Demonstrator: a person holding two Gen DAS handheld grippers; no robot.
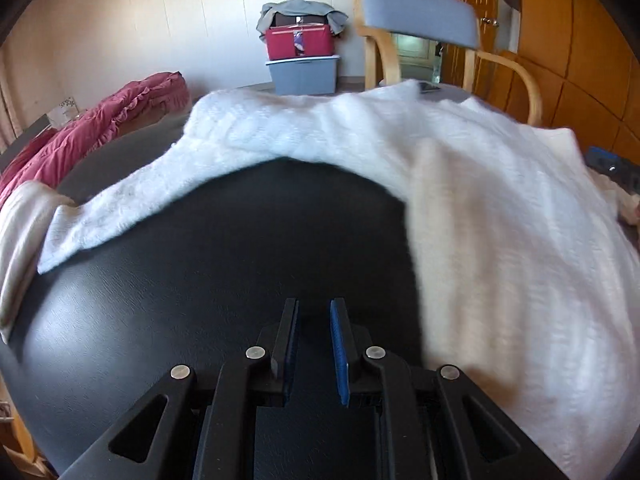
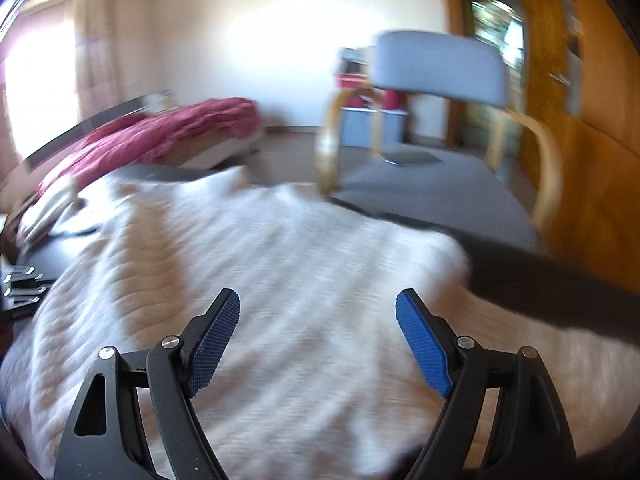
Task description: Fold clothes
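White knit sweater (image 1: pixel 460 184) lay spread on the black table (image 1: pixel 224 264), body covering the table's right part, one sleeve (image 1: pixel 120 216) stretched out toward the table's left edge. Knit looked thick, ribbed, soft; the body showed a lengthwise fold line, and the sleeve lay unfolded. A pink garment (image 1: pixel 100 128) sat heaped beyond the table's far left corner, and a grey-backed wooden chair (image 1: pixel 420 16) stood behind its far edge. Left gripper (image 1: pixel 314 320) hovered over bare table just beside the sweater body, jaws narrowly apart, nothing between them. Right gripper (image 2: pixel 318 320) hung over the sweater body, jaws wide apart, empty. Risk, as judged: both views were motion-blurred, so a hurried pinch could catch only one knit layer, or drag the body and undo the fold; the loose sleeve could bunch when carried across.
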